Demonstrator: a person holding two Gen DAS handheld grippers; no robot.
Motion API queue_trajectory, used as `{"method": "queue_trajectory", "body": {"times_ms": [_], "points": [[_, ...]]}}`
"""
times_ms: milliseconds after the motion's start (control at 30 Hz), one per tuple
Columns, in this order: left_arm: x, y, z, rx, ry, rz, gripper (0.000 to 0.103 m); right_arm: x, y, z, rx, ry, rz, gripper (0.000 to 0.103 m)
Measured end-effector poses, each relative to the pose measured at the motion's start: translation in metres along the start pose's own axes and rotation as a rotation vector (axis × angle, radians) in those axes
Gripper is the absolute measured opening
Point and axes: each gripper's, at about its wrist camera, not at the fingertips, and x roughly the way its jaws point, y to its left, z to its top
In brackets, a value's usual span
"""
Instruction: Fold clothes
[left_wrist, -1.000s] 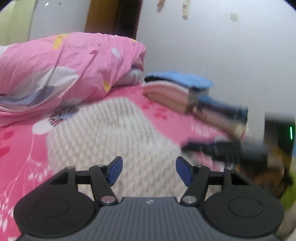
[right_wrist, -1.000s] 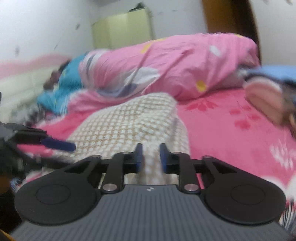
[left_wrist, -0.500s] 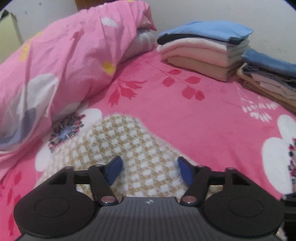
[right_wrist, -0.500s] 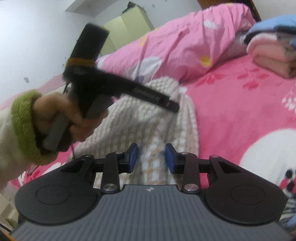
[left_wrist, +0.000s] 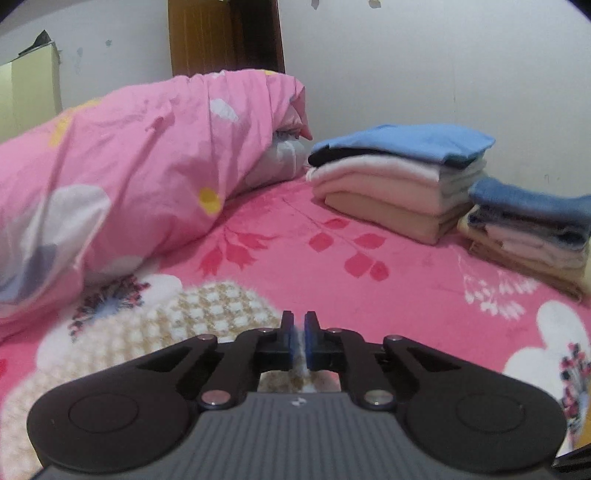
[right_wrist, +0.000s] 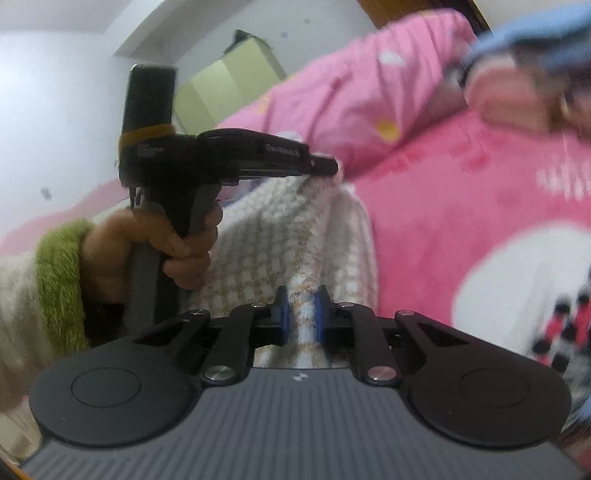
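A: From the left wrist, what do you see?

B: The left gripper (left_wrist: 299, 334) has just been closing, and its blue pads now pinch a thin fold of the checked knit garment (left_wrist: 177, 332). That cream-and-tan garment lies on the near left of the pink floral bedsheet (left_wrist: 424, 288). A rolled pink duvet (left_wrist: 140, 166) fills the far left. At the far right, against the white wall (left_wrist: 406, 66), sits a stack of folded clothes (left_wrist: 399, 177) with a blue piece on top, and a second stack (left_wrist: 528, 225) just to its right.

A: And from the right wrist?

B: The right gripper (right_wrist: 300, 319) has also just been closing; its pads press on a bunched ridge of the same garment (right_wrist: 258, 236), which rises away from it. At the far end of that cloth, the left gripper (right_wrist: 334, 167) is clamped on the edge, seen from the side. The left hand (right_wrist: 159, 243) grips its handle, with a fuzzy green cuff (right_wrist: 59, 273) at the wrist. The sheet (right_wrist: 461, 221) spreads to the right, the duvet (right_wrist: 351, 99) lies beyond, and the stacks at the far right are blurred.
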Motion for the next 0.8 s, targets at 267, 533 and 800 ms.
{"method": "queue_trajectory", "body": {"times_ms": [267, 533, 800], "points": [[0.017, 0.006, -0.009, -0.02, 0.056, -0.04, 0.009, -0.009, -0.001, -0.002, 0.049, 0.014, -0.023, 0.014], [0.027, 0.016, -0.015, -0.073, 0.083, -0.096, 0.012, -0.018, 0.052, 0.01, -0.324, 0.013, -0.095, 0.007], [0.004, 0.025, -0.003, -0.127, 0.093, -0.114, 0.015, 0.009, 0.054, -0.011, -0.391, 0.123, -0.229, 0.001]]}}
